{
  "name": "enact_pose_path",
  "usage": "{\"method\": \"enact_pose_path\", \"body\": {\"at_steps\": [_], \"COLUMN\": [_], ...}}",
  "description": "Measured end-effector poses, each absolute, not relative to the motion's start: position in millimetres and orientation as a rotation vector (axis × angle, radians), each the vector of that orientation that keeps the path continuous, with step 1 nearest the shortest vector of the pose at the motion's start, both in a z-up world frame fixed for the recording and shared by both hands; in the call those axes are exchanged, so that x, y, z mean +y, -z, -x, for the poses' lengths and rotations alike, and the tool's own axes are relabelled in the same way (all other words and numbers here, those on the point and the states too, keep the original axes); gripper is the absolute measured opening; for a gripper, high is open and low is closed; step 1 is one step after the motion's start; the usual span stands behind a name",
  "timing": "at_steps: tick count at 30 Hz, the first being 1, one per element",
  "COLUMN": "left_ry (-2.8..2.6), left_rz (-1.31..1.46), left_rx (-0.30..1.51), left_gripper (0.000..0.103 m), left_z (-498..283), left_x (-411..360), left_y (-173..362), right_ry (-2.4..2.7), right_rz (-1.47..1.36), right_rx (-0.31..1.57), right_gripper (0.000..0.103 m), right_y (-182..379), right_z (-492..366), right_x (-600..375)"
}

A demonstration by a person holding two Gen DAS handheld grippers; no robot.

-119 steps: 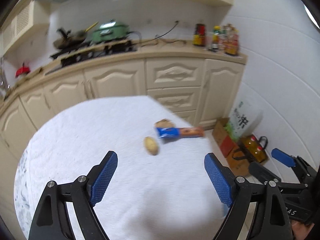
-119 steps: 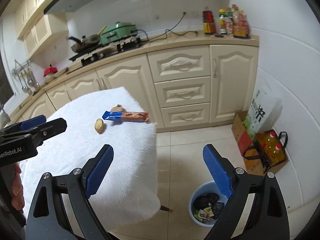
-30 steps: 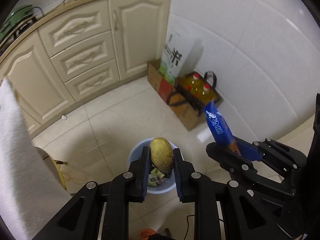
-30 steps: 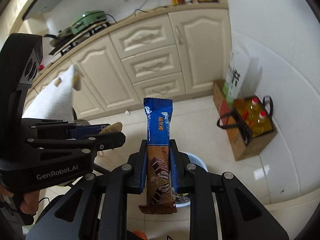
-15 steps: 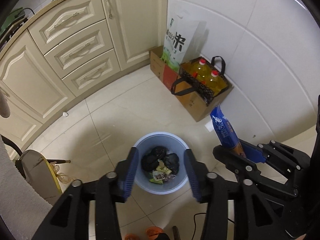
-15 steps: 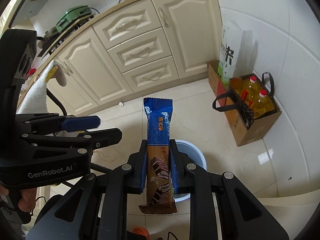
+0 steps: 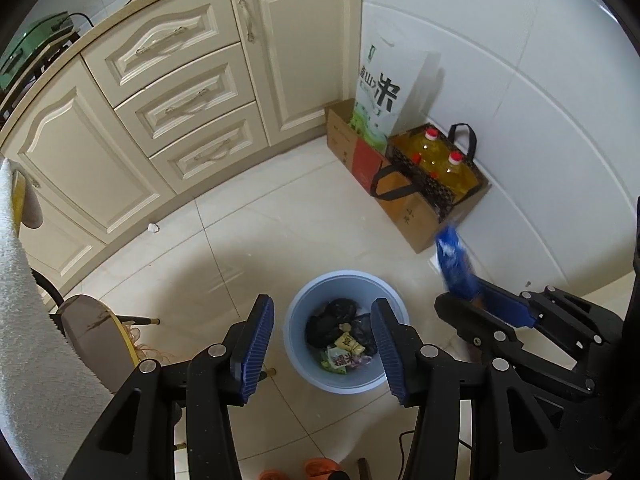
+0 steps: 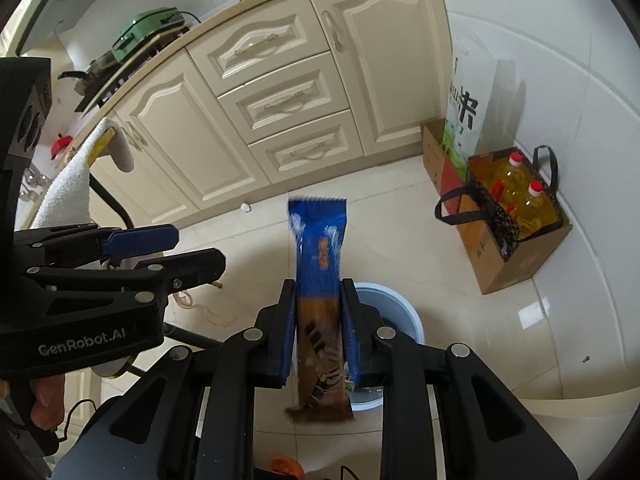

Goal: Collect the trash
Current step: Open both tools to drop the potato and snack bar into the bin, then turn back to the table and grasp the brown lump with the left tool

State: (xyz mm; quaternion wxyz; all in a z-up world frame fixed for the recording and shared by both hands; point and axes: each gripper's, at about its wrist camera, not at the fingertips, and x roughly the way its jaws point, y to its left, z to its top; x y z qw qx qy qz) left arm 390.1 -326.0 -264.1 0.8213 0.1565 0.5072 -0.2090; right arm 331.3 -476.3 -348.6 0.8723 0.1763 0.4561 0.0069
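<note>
Snack wrapper (image 8: 320, 280): held upright lengthwise in the clenched right claw (image 8: 318, 332); bin (image 8: 404, 312) located directly beneath. Left claw (image 7: 320, 344): released, empty, nearby.

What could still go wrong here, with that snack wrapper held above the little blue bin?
The blue snack wrapper looks blurred between the right gripper's fingers, so it may already be slipping. The blue bin shows only partly behind the gripper, so a long, light wrapper might catch the rim or flutter onto the floor tiles. The left gripper hangs open close over the same bin, so the two tools could bump.
</note>
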Motion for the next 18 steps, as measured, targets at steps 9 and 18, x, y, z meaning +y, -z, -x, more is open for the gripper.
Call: {"method": "enact_pose_path", "body": {"at_steps": [9,18], "left_ry": [0.452,0.445], "left_rz": [-0.314,-0.289], "left_rx": [1.039,0.906], "left_gripper": [0.047,0.053], "left_z": [-377.9,-349.0], "left_x": [-302.2,-253.7], "left_y": [240.3,185.4], "right_ry": [0.018,0.037], "right_rz": [-0.345,-0.308], "right_rx": [0.933,0.848], "right_gripper": [0.037,0.059], "right_y": [327.9,268.7], "right_z": [-331.2,-329.1], "right_x": [-466.5,-439.4]}}
